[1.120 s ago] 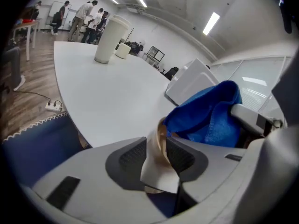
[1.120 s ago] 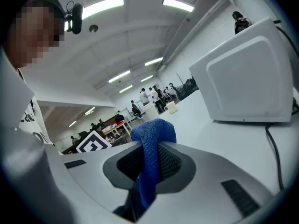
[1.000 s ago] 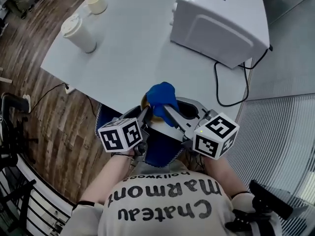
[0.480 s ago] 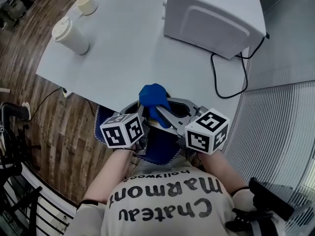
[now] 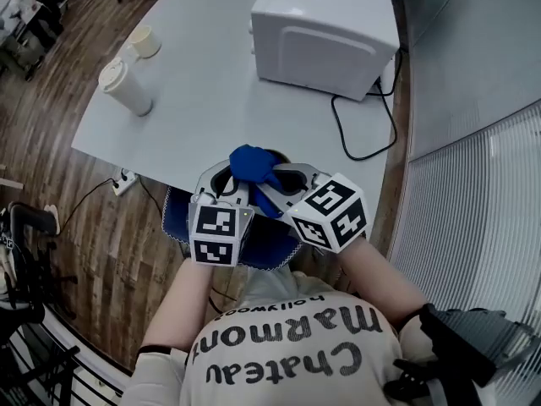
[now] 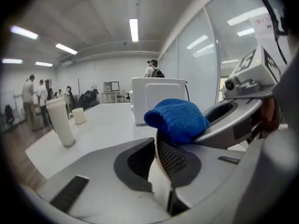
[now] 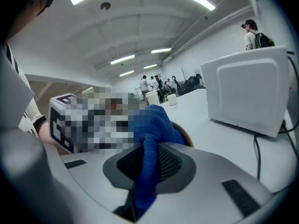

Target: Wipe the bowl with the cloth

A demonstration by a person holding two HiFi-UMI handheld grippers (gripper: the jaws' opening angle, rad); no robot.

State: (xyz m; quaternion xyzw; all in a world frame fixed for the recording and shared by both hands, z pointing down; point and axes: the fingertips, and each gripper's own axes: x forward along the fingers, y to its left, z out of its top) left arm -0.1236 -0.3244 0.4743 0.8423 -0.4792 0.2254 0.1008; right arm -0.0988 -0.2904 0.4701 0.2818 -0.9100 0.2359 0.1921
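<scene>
The left gripper's point(image 6: 158, 153) jaws are pressed onto a thin cream wall of the bowl point(image 6: 157, 184). The right gripper point(image 7: 148, 164) pinches the blue cloth point(image 7: 153, 125), which is bunched over the bowl at the table's point(image 5: 211, 83) near edge. Over the last second the left gripper has rolled, so its marker cube now shows one face instead of two. In the head view, cloth and grippers hide nearly all of the bowl.

We log microwave point(image 5: 325, 32) on the desk's point(image 5: 211, 100) far right; its cable point(image 5: 365, 142) trails toward us; tall cup point(image 5: 125, 87) and small cup point(image 5: 144, 41) far left; cloth point(image 5: 254, 166) on bowl point(image 7: 186, 134) at near edge.
</scene>
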